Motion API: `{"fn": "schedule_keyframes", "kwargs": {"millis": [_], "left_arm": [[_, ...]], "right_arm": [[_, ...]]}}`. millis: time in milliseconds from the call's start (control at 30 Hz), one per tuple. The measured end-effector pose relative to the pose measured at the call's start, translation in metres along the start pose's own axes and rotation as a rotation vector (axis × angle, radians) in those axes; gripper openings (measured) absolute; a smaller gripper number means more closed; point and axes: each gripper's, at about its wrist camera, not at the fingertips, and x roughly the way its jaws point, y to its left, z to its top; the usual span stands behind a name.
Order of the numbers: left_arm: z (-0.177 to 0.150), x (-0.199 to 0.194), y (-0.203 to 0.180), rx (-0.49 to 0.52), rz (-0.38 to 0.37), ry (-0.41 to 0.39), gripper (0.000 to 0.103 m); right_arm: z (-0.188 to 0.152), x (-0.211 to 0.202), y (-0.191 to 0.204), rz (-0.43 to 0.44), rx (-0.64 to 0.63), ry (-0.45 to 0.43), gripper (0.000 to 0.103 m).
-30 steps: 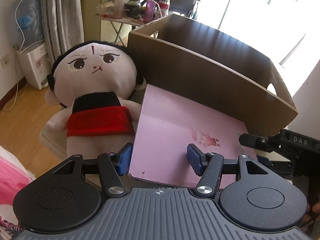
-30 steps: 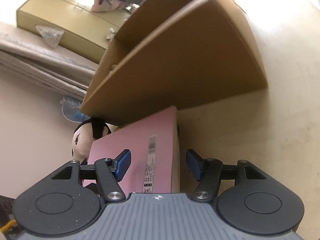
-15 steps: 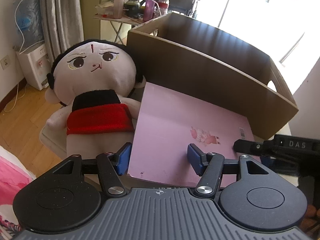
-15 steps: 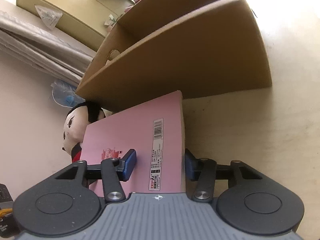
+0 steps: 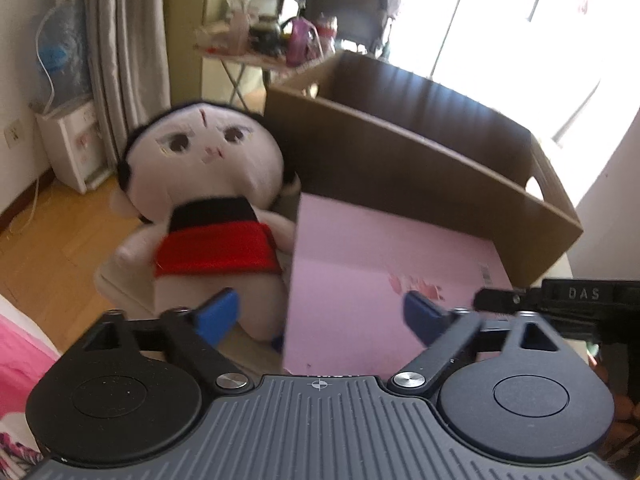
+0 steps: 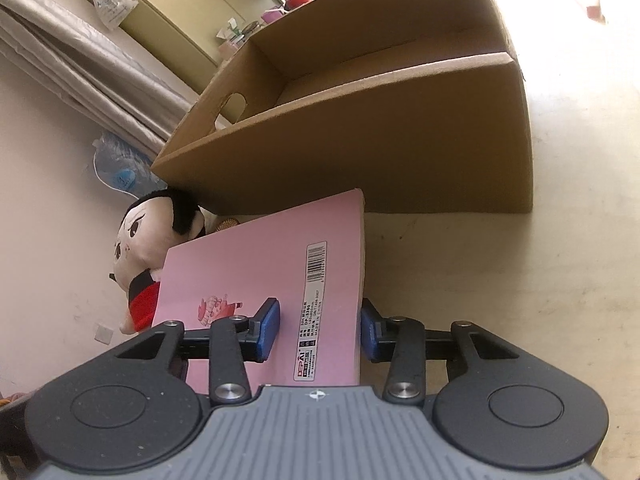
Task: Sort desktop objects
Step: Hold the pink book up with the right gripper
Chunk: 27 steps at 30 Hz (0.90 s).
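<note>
Right wrist view shows your right gripper (image 6: 318, 330) with its jaws just closing in on the pink book (image 6: 256, 288); the blue pads (image 6: 267, 329) sit on both sides of its long edge near the barcode, and they look pressed onto it, so you seem to have it pinched. The book sits tilted, its near end up in your grip and its far end down by the cardboard box (image 6: 360, 160), which stands on the tabletop (image 6: 540, 280). Your left gripper (image 5: 322, 316) has just been opening; its jaws stand wide and nothing is pinched between them, though the book's left edge sits in the gap. The book looks thin, flat and stiff, and likely light. Its cover looks smooth, so it could slip if you hold only a corner. I think the long side is the best place to hold it, as you do now. The plush doll (image 5: 208, 208) sits at the table's left edge, beside the book and the box. It looks soft and squashy, so grab its middle. The tabletop is pale and smooth. Around you are a wood floor (image 5: 52, 232), curtains (image 5: 120, 40), a bright window (image 5: 520, 20) and a small far table with bottles (image 5: 280, 40).
</note>
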Motion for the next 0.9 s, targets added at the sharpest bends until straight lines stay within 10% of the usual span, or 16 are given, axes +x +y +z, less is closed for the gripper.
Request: {"fn": "schedule_keyframes", "kwargs": {"millis": [333,900], "left_arm": [[0.008,-0.001,0.006,0.052,-0.068,-0.139,0.103],[0.003,0.036,-0.021,0.126,-0.045,0.038,0.103]], "right_arm": [[-0.001,-0.002,0.006,-0.026,-0.011,-0.008,0.044],[0.008,0.006,0.025,-0.026,-0.068,0.062,0.045]]}}
